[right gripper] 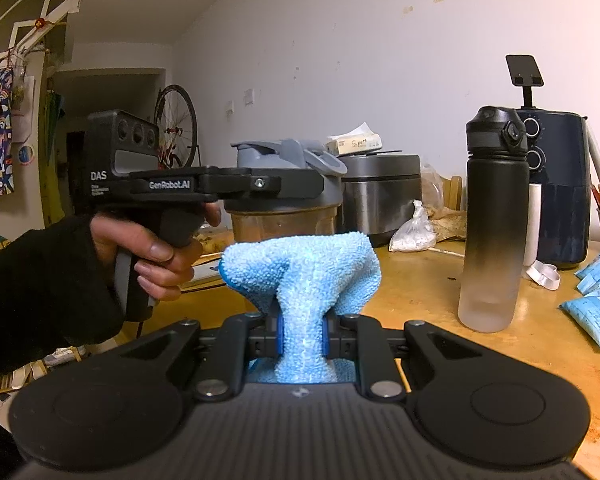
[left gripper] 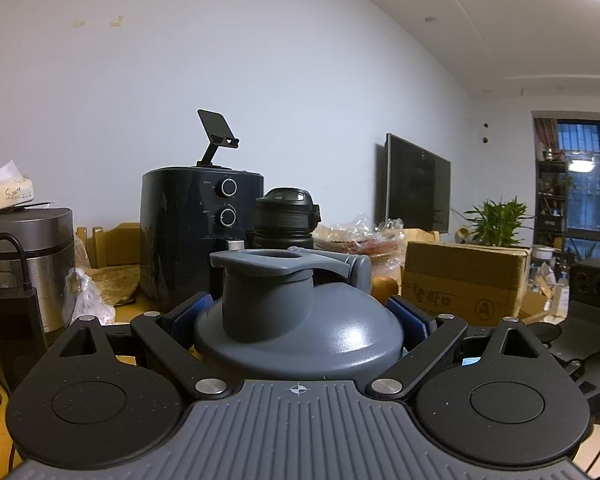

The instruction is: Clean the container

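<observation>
The container has a grey flip-top lid point(left gripper: 300, 332) and a clear brownish body point(right gripper: 284, 220). My left gripper point(left gripper: 300, 312) is shut on it, its blue pads point(left gripper: 198, 308) pressing on the lid's two sides. In the right wrist view a hand point(right gripper: 156, 248) in a black sleeve holds that left gripper point(right gripper: 300, 186) level, with the container just above the table. My right gripper point(right gripper: 302, 332) is shut on a light blue microfibre cloth point(right gripper: 304, 264). The cloth bulges out ahead of the jaws, just in front of the container and below it.
On the wooden table point(right gripper: 420, 292) stand a black water bottle point(right gripper: 494, 220), a dark air fryer point(right gripper: 556, 200) and a steel rice cooker point(right gripper: 380, 192). A tied plastic bag point(right gripper: 414, 228) and blue packets point(right gripper: 596, 308) lie there too. A cardboard box point(left gripper: 464, 280) sits behind the container.
</observation>
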A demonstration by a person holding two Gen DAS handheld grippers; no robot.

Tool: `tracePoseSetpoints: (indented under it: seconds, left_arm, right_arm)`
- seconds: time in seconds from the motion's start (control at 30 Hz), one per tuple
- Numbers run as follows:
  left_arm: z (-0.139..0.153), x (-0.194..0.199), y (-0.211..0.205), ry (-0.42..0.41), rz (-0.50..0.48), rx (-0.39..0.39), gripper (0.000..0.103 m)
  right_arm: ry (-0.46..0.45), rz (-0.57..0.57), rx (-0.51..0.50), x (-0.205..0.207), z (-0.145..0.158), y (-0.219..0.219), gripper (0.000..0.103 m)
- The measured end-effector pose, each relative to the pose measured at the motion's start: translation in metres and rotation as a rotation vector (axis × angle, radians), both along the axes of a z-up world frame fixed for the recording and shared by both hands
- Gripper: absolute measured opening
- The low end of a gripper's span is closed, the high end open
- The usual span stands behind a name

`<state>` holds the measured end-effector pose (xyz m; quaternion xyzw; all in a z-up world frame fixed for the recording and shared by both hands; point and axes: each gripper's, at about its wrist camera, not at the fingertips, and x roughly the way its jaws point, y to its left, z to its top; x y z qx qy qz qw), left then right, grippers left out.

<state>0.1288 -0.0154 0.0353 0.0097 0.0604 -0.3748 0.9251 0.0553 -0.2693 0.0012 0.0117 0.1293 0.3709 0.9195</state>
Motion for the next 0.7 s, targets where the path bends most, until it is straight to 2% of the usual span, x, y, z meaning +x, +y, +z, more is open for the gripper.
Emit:
tracePoseSetpoints:
  seconds: [0.7]
  left_arm:
    - [0.001, 0.000, -0.001, 0.011, 0.014, 0.004, 0.095]
  right_arm:
    - [0.012, 0.051, -0.013, 0.029, 0.014, 0.021, 0.013]
